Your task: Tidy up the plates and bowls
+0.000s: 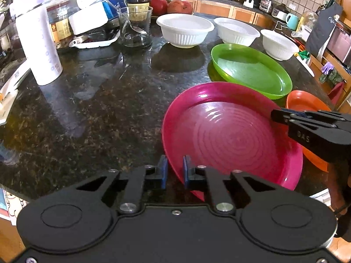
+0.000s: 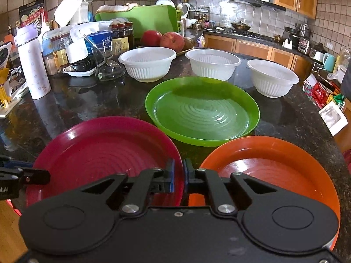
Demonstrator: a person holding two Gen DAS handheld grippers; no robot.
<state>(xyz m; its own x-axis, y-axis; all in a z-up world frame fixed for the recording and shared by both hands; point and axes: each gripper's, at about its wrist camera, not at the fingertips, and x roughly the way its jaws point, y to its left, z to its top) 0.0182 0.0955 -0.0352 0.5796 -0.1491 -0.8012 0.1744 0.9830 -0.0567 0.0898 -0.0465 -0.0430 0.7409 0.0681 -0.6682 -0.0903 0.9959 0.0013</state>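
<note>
A magenta plate [image 1: 232, 138] lies on the dark counter and also shows in the right wrist view [image 2: 103, 151]. My left gripper [image 1: 175, 171] has its blue pads around the plate's left rim. My right gripper [image 2: 178, 176] has its pads around the same plate's right rim, and its fingers [image 1: 307, 122] show in the left wrist view. An orange plate [image 2: 276, 171] lies to the right, and a green plate [image 2: 201, 111] lies behind. Three white ribbed bowls [image 2: 148, 65] [image 2: 212, 63] [image 2: 272, 77] stand in a row at the back.
A white bottle [image 2: 33, 65], jars, a glass cup [image 2: 107, 63] with a spoon and boxes crowd the back left. Two apples [image 2: 172, 40] sit behind the bowls. Packets [image 2: 324, 96] lie at the counter's right edge. Bare dark counter [image 1: 98, 109] lies left of the magenta plate.
</note>
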